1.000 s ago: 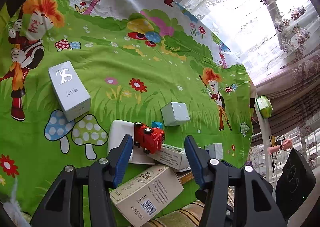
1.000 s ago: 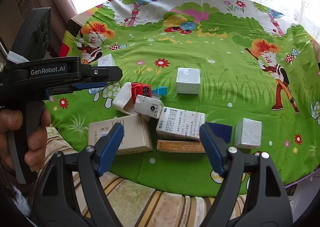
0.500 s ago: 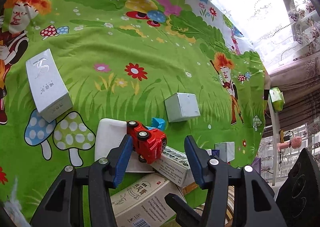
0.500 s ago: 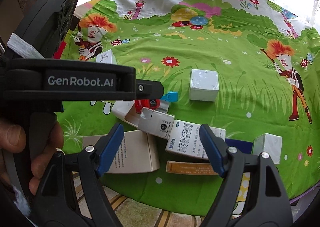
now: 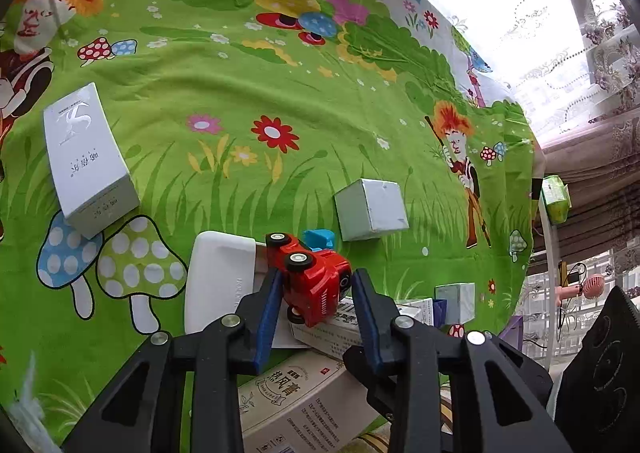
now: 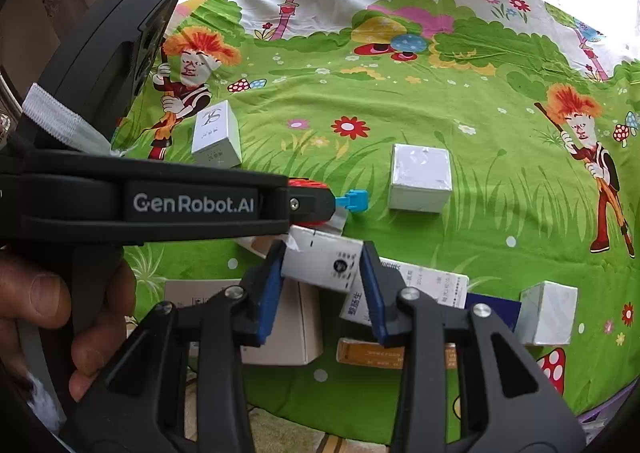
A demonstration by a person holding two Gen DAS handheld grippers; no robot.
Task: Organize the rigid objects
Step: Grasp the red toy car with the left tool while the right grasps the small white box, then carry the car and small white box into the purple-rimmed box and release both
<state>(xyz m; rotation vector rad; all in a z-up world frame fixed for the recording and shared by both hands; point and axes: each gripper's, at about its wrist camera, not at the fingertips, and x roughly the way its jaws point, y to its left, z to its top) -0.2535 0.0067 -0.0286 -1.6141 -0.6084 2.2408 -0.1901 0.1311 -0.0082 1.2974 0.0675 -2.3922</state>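
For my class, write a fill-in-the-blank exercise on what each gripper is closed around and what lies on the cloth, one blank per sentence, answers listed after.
1. The left gripper is closed on a toy truck whose colour is ____.
2. The right gripper grips a small white ____.
3. The blue plastic piece lies to the ____ of the square white box in the right wrist view.
4. The tablecloth is mainly ____.

Answers: red; box; left; green

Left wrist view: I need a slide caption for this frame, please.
Left gripper closed around a tilted red toy truck atop cartons on the green cartoon tablecloth.
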